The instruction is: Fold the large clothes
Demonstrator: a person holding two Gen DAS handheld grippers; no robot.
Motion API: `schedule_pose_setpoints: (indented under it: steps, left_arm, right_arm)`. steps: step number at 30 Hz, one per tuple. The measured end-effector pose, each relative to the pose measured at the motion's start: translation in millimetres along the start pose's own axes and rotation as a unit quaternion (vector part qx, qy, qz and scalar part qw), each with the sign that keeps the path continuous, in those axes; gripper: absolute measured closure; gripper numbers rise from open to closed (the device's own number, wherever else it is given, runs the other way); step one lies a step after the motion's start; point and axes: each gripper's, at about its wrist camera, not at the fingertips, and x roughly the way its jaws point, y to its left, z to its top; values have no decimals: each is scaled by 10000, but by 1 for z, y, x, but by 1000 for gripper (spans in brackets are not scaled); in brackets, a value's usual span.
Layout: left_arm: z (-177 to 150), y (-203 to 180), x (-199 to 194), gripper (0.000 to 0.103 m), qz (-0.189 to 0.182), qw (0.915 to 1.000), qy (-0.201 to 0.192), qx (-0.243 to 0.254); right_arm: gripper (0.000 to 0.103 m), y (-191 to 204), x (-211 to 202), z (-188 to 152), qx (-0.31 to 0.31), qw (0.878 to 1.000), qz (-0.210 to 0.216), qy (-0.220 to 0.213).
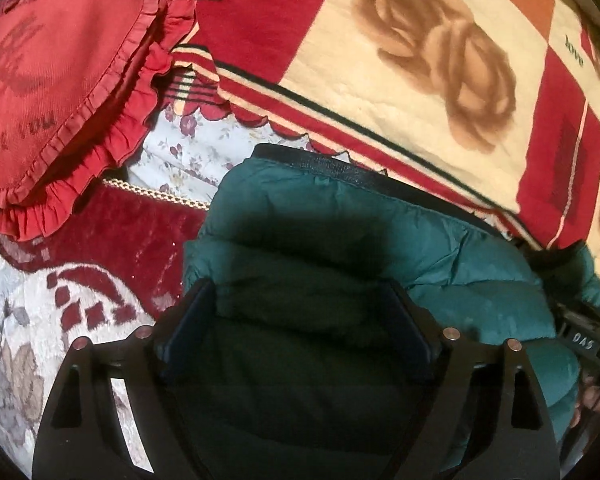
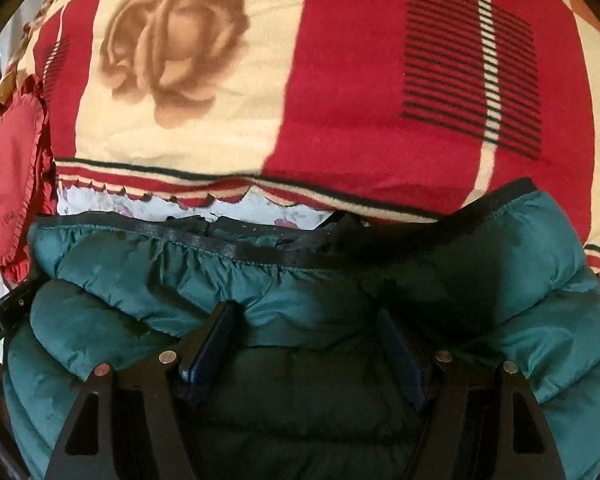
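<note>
I count one green jacket (image 2: 300, 300) on the bed, against one rose blanket (image 2: 228, 128); one red pillow (image 1: 60, 80) nearby; two grippers, left (image 1: 304, 300) and right (image 2: 306, 324), both spread, gripping nothing.

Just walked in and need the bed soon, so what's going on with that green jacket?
A person is working on a teal puffer jacket with a two-finger gripper in each hand, on a bed spread with a red and cream rose blanket. The left gripper and the right gripper both hang right over the jacket with fingers spread; neither has pinched the fabric. The jacket lies bunched, its black-trimmed edge toward the blanket. A red frilled pillow sits off to the side.
</note>
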Motion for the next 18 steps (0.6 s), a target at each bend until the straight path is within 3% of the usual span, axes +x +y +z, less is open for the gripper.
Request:
schedule_pose_setpoints:
  steps: [4,10,14,18]
  left_arm:
    - [2,-3,-2,17,84,9999,84,80]
    - [-2,-3,-36,17,124,9996,-181,165]
    - [-9,-7,-59,17,34,9990,-362,277]
    - [-17,-19,-67,17,-10,9984,-322,469]
  right_arm:
    - [32,-1,-12,2,66,9999,21,72]
    - [32,-8,-80,-15,159,9974,554,-425]
    - [32,-21,-110,-31,182,9973,473,-530]
    - [32,-41,-118,-42,193,9980,118,-583]
